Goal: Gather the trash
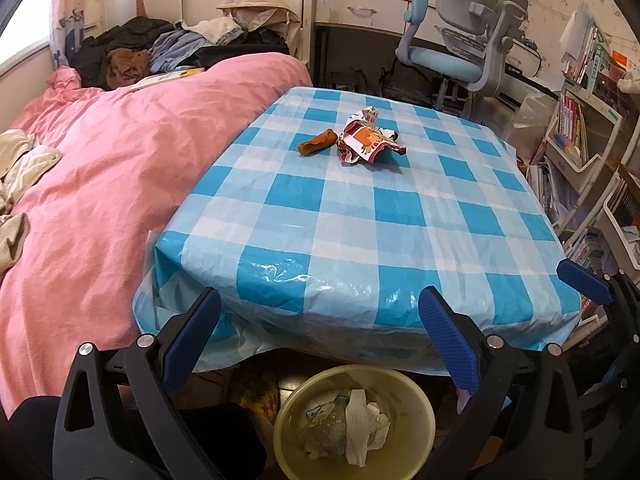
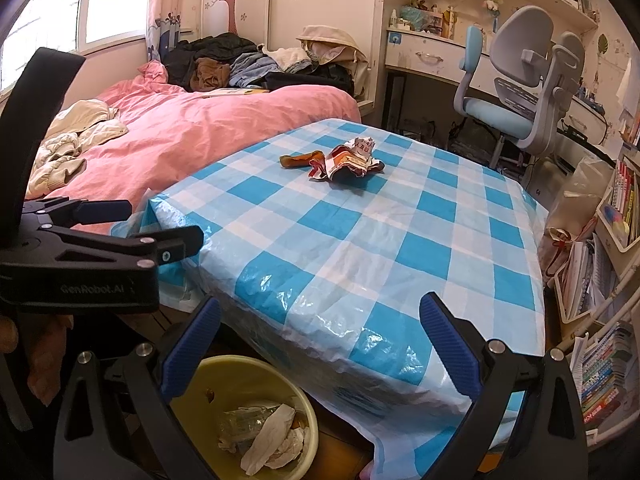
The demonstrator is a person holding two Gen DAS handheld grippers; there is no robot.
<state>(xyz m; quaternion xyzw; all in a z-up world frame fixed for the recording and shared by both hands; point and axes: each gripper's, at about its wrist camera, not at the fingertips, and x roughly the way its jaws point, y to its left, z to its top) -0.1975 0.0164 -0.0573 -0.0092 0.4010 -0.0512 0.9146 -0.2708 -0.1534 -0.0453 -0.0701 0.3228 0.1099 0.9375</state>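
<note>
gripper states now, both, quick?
Left gripper: open, holding nothing.
Right gripper: open, holding nothing.

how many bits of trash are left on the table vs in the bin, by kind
On the checked table:
crumpled snack wrapper: 1
brown peel-like scrap: 1
In the yellow bin:
crushed clear plastic bottle: 1
white crumpled tissue: at least 1, the pile is hard to separate
Total: at least 4

Crumpled wrapper (image 1: 368, 138) beside brown scrap (image 1: 316, 143) on checked tablecloth (image 1: 360, 232).
</note>
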